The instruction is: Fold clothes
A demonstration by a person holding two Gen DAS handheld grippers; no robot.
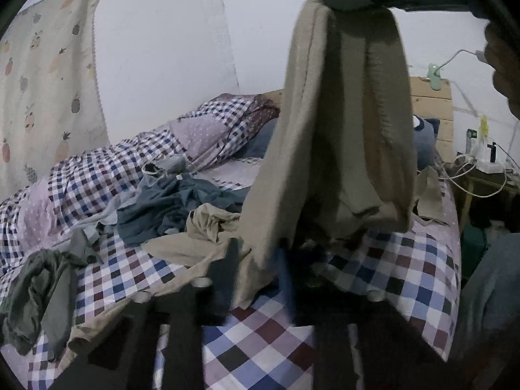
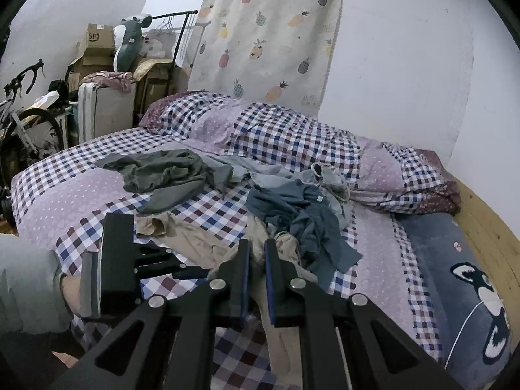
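On bed (image 2: 81, 188) | right hand-held gripper (image 2: 256, 279) clamps beige garment (image 1: 328, 136) (left unclear)

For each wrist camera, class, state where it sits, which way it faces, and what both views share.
Left wrist: on the left tool, facing the headboard; right tool above clamps the beige garment; a hand shows.
Right wrist: on the right tool, facing the pineapple curtain; a sleeve shows at left.
Shared: checked bed, blue garment, curtain.
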